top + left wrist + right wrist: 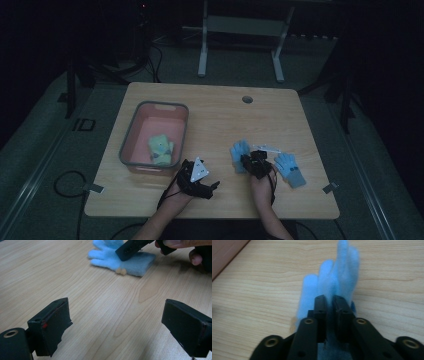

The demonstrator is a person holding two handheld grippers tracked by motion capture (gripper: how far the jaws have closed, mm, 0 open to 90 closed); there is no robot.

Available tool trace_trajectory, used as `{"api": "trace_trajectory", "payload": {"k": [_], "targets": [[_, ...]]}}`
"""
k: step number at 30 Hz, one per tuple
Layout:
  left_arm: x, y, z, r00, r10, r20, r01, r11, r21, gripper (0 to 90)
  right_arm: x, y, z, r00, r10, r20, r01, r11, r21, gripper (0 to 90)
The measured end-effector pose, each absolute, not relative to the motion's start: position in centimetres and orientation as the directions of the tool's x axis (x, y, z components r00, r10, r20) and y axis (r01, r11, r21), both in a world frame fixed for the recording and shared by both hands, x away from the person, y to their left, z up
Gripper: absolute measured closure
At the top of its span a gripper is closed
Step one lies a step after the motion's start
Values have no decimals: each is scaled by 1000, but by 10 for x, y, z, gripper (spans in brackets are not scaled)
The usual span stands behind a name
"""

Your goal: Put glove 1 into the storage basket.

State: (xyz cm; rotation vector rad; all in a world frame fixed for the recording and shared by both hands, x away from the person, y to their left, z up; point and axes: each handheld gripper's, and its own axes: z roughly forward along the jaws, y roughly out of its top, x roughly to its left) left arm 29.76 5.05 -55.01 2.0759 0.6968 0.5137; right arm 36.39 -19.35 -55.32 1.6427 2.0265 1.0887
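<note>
Peering into the dim high view, we can barely make out the yellow-green bundle (161, 148) in the pink bin (131, 131). Our right gripper (330, 305) is clenched on a blue glove (332, 282) lying on the wooden table (215, 120); its cuff is hidden behind the jaws. Our left gripper (115, 325) hovers released over bare wood. A second blue glove (291, 168) lies just right. Beyond, the room is dark.

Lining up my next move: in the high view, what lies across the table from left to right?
Pink bin holding a yellow-green glove → left gripper → blue glove pinched by the right gripper → second blue glove.
</note>
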Motion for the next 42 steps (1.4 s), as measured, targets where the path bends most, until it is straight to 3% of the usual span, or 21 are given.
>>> {"api": "trace_trajectory", "payload": {"k": [9, 11, 18, 25, 30, 42], "targets": [[297, 52, -550, 763, 637, 107, 281, -477, 833, 80, 365, -200, -535, -366, 911, 189, 670, 117, 733, 540], [297, 52, -550, 765, 635, 108, 279, -478, 833, 80, 368, -205, -528, -398, 901, 173, 655, 147, 741, 520], [298, 54, -550, 766, 634, 103, 279, -473, 835, 80, 377, -234, -508, -516, 846, 134, 600, 245, 762, 564], [298, 52, -551, 770, 631, 98, 275, -466, 841, 80, 374, -271, -502, -576, 815, 67, 545, 321, 775, 621], [297, 51, -551, 776, 622, 102, 269, -472, 839, 80, 366, -303, -503, -578, 816, 32, 539, 352, 765, 648], [298, 53, -550, 772, 627, 100, 267, -464, 844, 80, 352, -361, -526, -556, 831, 6, 589, 389, 708, 610]]}}
